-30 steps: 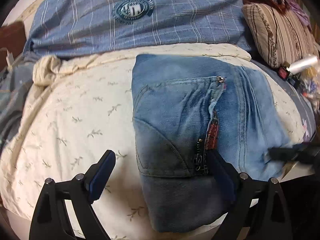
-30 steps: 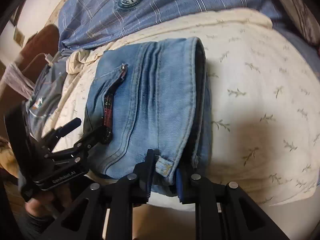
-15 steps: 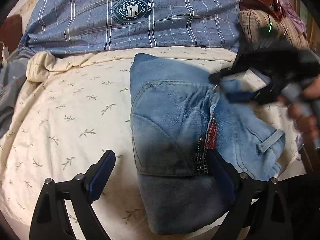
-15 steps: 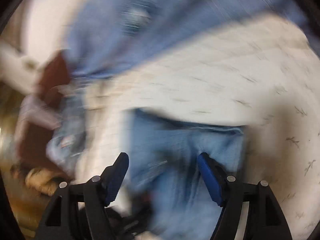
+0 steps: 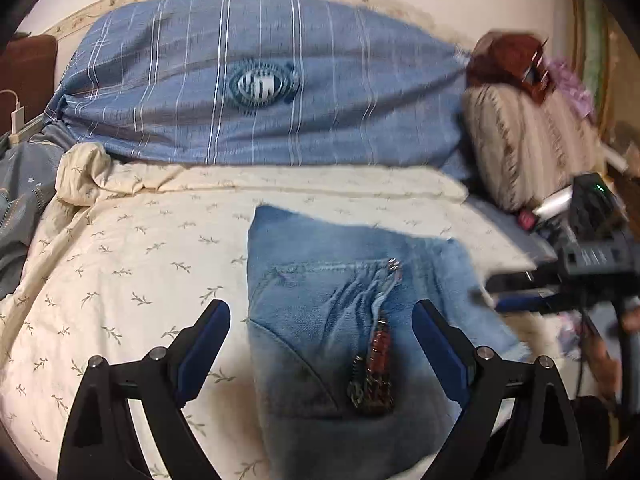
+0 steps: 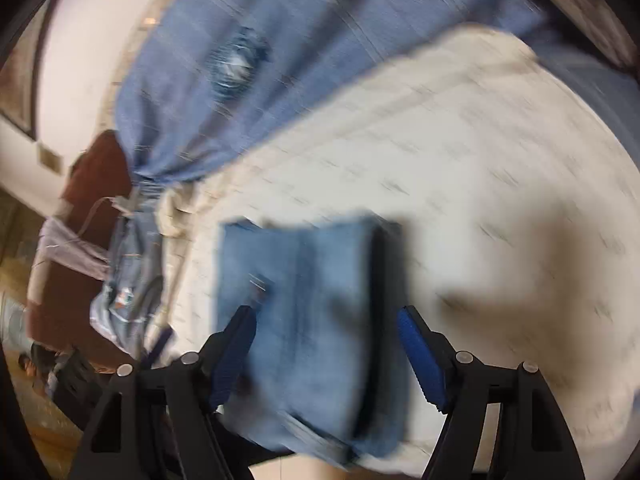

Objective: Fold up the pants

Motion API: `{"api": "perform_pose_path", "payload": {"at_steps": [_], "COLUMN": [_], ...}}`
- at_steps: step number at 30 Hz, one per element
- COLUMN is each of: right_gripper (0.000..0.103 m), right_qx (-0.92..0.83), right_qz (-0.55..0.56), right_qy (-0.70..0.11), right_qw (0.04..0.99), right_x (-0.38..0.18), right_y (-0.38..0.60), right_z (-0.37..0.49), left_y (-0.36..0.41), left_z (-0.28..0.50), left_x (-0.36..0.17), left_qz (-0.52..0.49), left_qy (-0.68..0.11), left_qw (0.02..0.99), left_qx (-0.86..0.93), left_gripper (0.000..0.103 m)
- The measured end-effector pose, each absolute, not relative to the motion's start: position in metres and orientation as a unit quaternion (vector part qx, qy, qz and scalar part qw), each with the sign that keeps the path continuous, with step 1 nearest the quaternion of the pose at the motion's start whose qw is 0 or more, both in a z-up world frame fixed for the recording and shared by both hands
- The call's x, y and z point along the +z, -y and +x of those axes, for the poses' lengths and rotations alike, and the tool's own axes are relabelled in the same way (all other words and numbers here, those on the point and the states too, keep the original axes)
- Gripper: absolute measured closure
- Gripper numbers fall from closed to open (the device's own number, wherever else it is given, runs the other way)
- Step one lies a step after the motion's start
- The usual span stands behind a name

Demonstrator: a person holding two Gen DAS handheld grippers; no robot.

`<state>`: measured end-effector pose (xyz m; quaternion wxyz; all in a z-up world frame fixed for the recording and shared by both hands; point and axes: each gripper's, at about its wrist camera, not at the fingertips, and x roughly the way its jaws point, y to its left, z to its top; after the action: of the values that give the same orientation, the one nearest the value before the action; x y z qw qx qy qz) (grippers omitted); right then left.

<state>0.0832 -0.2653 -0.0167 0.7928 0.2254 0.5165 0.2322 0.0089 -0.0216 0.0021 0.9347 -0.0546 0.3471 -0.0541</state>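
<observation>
Pants, in light blue denim, lie folded into a compact rectangular stack on the cream leaf-print bedspread of the bed, near its front edge, with the open zipper fly facing up. Left gripper: fingers spread wide apart, holding nothing, positioned over the near end of the stack. Right gripper: fingers likewise spread apart and empty, straddling the stack's near edge; this view is motion-blurred. A blue plaid pillow lies behind the bedspread, with a striped cushion to its right.
</observation>
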Motion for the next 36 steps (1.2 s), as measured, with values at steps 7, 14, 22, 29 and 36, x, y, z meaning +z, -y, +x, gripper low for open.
{"api": "perform_pose_path", "payload": {"at_steps": [7,14,22,29,36], "right_gripper": [0.051,0.078,0.038,0.031,0.078], "right_qx": [0.254,0.189,0.234,0.251,0.190], "right_qz": [0.205,0.042,0.181,0.260,0.091], "right_qy": [-0.556,-0.504,-0.510,-0.527,-0.512], "right_qw": [0.764,0.842,0.808,0.769,0.832], "right_x": [-0.062,-0.027,-0.014,-0.037,-0.024], "right_y": [0.238,0.201,0.237,0.244,0.215], "right_z": [0.091,0.068,0.092,0.155,0.140], "left_y": [0.033,0.030,0.033,0.032,0.034], "left_z": [0.026,0.026,0.022,0.020,0.020], "left_x": [-0.035,-0.044,-0.042,-0.042,-0.042], "left_qz": [-0.043,-0.056,-0.040,-0.033,-0.034], "left_qy": [-0.427,-0.443,-0.433,-0.429,-0.430], "left_qw": [0.902,0.893,0.900,0.902,0.901], "left_qx": [-0.040,-0.053,-0.041,-0.044,-0.046], "left_gripper": [0.008,0.005,0.005,0.005,0.004]}}
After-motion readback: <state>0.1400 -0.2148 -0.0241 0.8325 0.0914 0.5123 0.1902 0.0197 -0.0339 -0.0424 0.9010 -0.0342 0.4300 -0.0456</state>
